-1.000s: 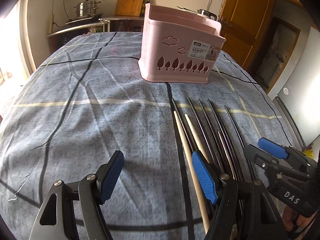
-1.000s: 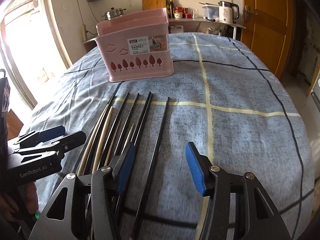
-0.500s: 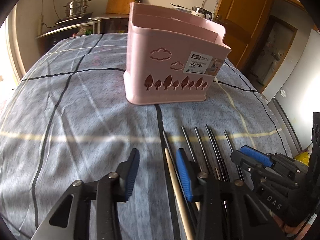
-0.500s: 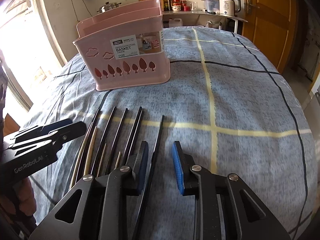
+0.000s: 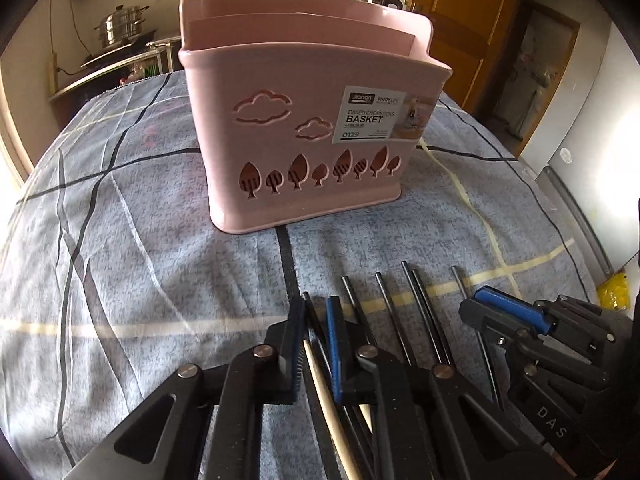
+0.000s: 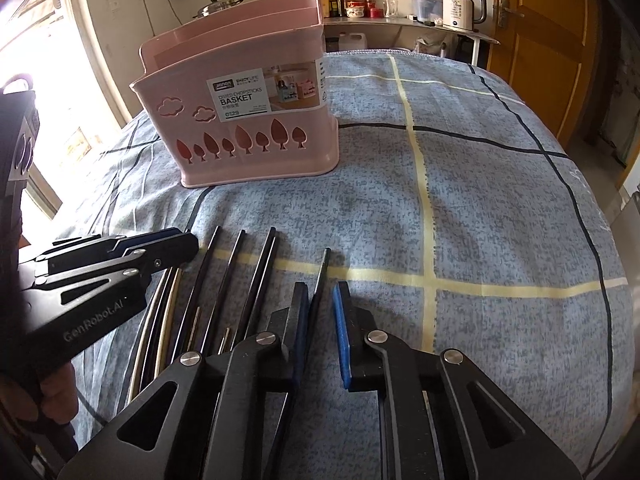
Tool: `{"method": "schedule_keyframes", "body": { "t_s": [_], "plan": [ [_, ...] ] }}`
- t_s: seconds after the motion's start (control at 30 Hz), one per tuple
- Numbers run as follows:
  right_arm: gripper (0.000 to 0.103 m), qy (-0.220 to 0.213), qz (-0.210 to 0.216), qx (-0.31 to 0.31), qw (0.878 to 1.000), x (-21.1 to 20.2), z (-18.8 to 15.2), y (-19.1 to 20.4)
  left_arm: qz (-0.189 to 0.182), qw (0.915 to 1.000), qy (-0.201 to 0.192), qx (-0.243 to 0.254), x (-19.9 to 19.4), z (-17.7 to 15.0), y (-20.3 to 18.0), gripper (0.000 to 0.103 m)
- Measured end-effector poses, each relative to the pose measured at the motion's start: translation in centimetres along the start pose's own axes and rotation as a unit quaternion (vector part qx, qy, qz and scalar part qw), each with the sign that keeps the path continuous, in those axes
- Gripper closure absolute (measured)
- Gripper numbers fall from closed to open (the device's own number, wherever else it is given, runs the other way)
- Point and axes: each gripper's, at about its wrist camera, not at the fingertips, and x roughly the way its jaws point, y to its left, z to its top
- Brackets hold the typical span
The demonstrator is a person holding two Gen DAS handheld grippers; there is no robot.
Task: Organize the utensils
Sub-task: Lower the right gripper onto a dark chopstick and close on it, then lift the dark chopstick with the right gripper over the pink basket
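Observation:
A pink divided chopstick basket stands upright on the blue checked cloth. Several chopsticks lie side by side in front of it, dark ones and pale wooden ones. My left gripper is low over the leftmost chopsticks, jaws narrowed around a dark and a pale one, with a small gap left. My right gripper is narrowed around the rightmost dark chopstick, which lies against the left pad; the right pad stands apart.
The cloth-covered table stretches wide to the right of the chopsticks. A counter with a kettle, jars and a cutting board is behind. A steel pot stands at the back left. A wooden door is at the right.
Both grippers moved forward toward the basket and lowered onto the chopsticks. Both jaws narrowed from wide open to nearly shut around chopsticks.

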Motion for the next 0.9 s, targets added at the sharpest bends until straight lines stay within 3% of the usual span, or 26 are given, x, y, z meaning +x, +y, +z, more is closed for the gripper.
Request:
{"method": "schedule_keyframes", "body": {
  "t_s": [0.23, 0.4, 0.67, 0.9],
  "plan": [
    [0.092, 0.018, -0.011, -0.021, 1.0, 0.9, 1.4, 0.6, 0.011, 0.9999, 0.005, 0.009, 0.2, 0.4, -0.6, 0.097],
    [0.097, 0.022, 0.008, -0.007, 1.0, 1.1, 1.9, 0.1, -0.011, 0.9999, 0.001, -0.01, -0.5, 1.0, 0.0, 0.098],
    [0.097, 0.001, 0.025, 0.002, 1.0, -0.8, 2.3, -0.2, -0.044, 0.9984, -0.031, -0.016, -4.4, 2.6, 0.7, 0.099],
    [0.098, -0.042, 0.032, -0.001, 0.999, -4.7, 3.8, -0.1, -0.055, 0.9959, -0.071, -0.003, -9.3, 3.7, -0.2, 0.1]
  ]
}}
